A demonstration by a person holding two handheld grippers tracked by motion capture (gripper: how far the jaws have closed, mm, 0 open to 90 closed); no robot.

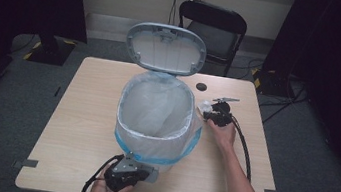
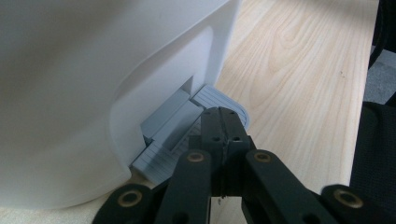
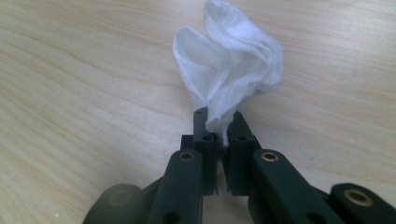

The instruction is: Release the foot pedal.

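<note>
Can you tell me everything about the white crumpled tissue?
The white crumpled tissue is thin, soft-looking paper, bunched into loose folds. One twisted end is pinched between the black jaws of the right gripper, which are shut on it. The rest puffs up past the jaw tips, over the pale wooden table. In the high view it sits right of the white pedal bin.

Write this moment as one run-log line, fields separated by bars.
left tool shut, pressing bin pedal | lid open | right tool shut on tissue
</note>
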